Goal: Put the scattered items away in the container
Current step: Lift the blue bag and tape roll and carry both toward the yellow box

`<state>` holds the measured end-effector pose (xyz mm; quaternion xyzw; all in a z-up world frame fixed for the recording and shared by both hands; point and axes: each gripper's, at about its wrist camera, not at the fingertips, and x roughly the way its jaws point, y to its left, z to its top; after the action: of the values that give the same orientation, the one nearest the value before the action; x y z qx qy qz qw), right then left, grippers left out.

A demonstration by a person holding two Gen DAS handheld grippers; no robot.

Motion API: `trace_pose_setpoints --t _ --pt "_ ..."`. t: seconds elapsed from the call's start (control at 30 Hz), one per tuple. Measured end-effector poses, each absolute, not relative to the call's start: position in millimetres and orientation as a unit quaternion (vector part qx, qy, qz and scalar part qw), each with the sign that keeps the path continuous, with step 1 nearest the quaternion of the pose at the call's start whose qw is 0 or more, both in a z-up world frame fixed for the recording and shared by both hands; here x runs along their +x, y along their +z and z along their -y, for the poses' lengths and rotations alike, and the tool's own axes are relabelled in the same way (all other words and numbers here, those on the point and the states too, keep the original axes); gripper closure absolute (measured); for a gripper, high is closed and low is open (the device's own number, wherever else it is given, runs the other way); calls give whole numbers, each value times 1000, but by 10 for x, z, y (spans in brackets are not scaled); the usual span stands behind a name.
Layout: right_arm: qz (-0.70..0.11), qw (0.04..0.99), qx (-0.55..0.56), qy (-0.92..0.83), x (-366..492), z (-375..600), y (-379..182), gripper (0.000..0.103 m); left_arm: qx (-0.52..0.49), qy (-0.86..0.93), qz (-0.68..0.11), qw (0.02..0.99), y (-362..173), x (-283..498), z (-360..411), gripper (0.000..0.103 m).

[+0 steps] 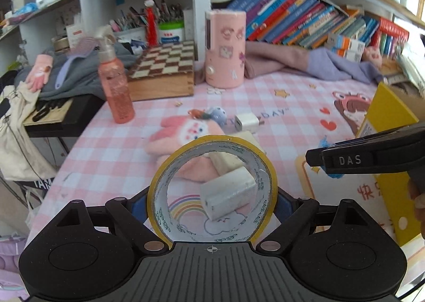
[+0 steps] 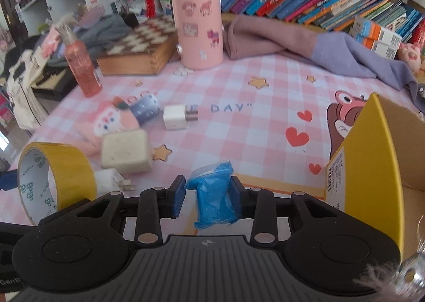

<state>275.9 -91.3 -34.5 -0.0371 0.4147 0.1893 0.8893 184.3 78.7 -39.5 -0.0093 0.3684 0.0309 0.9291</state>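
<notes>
Left gripper (image 1: 212,202) pinches the upright tape roll (image 1: 212,190); right gripper (image 2: 208,197) pinches a blue wad (image 2: 213,195) standing upright.

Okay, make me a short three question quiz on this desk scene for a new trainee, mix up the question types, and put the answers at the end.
1. True or false: the left gripper holds the yellow roll of packing tape.
2. The right gripper holds: A) a white plug-in charger B) a crumpled blue plastic bundle C) a pink spray bottle.
3. Fill in: the yellow cardboard box stands at the ___ edge of the right wrist view.

Key: 1 true; 2 B; 3 right.
</notes>
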Motion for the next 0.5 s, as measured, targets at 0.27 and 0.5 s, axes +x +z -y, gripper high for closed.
trace_pose_setpoints --t 0.27,0.5 --pt "-369 910 -13 187 2337 1025 -5 70 -47 12 -347 937 -112 1520 -900 13" --pt "-328 924 -6 196 1808 1102 265 70 -67 -4 -324 944 173 1140 -991 13"
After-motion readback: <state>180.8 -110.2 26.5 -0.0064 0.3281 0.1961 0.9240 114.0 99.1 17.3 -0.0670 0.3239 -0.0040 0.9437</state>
